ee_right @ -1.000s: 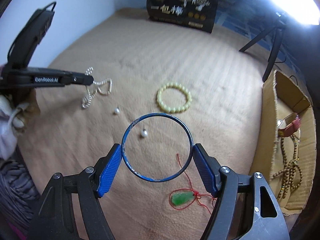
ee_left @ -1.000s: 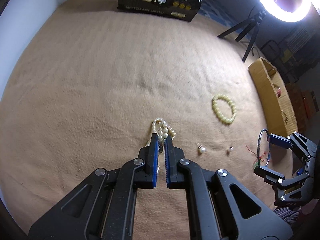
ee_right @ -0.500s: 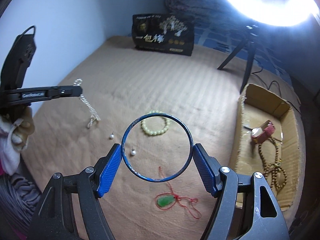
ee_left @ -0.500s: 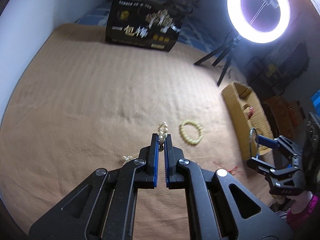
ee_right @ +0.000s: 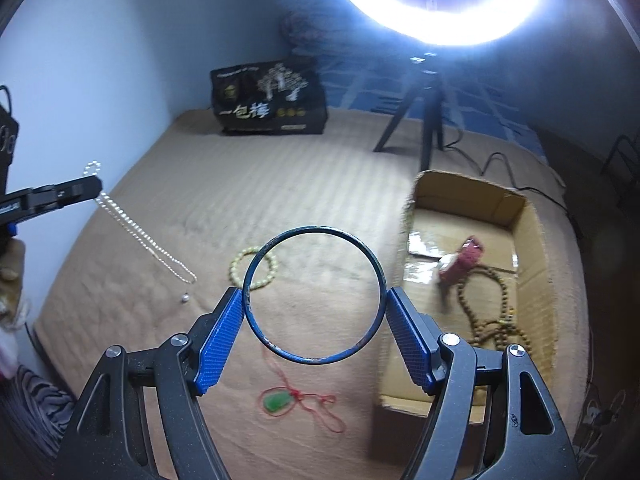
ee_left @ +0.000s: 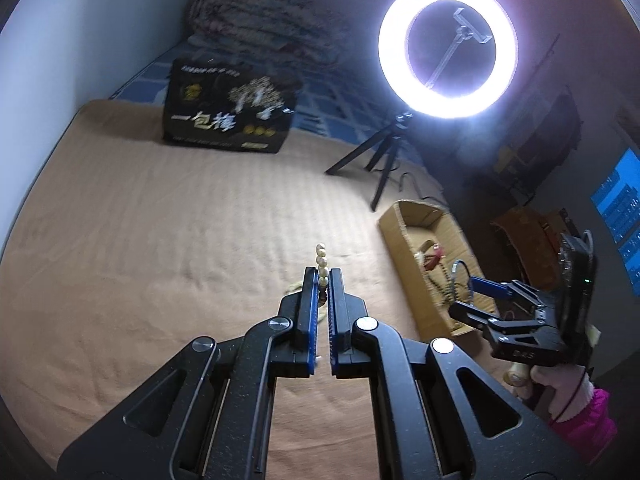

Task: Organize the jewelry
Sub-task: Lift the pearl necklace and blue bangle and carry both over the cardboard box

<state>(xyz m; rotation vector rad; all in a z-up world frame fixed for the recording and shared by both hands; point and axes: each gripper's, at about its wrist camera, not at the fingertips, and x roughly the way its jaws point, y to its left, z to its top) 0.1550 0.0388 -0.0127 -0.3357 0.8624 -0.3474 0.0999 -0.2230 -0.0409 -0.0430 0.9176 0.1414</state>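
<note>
Since 1 s ago both my claws have lifted off the tan blanket (ee_right: 168, 216). Left claw (ee_left: 322, 280) is clamped on the pearl necklace (ee_right: 138, 228), which now dangles clear, w/ its low end above the blanket. Right claw (ee_right: 315, 300) grips the blue bangle (ee_right: 315, 294) btwn its pads, just beside the cardboard box (ee_right: 536, 292). Yellow bead bracelet (ee_right: 240, 268) and green pendant (ee_right: 275, 402) lie on the blanket.

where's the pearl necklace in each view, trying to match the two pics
Left wrist: pearl necklace at centre, a few beads poking up from between the closed left gripper fingers.
Right wrist: pearl necklace at far left, hanging in a long strand from the left gripper down toward the blanket.
Shared landmark: black printed box at the far edge of the blanket.
</note>
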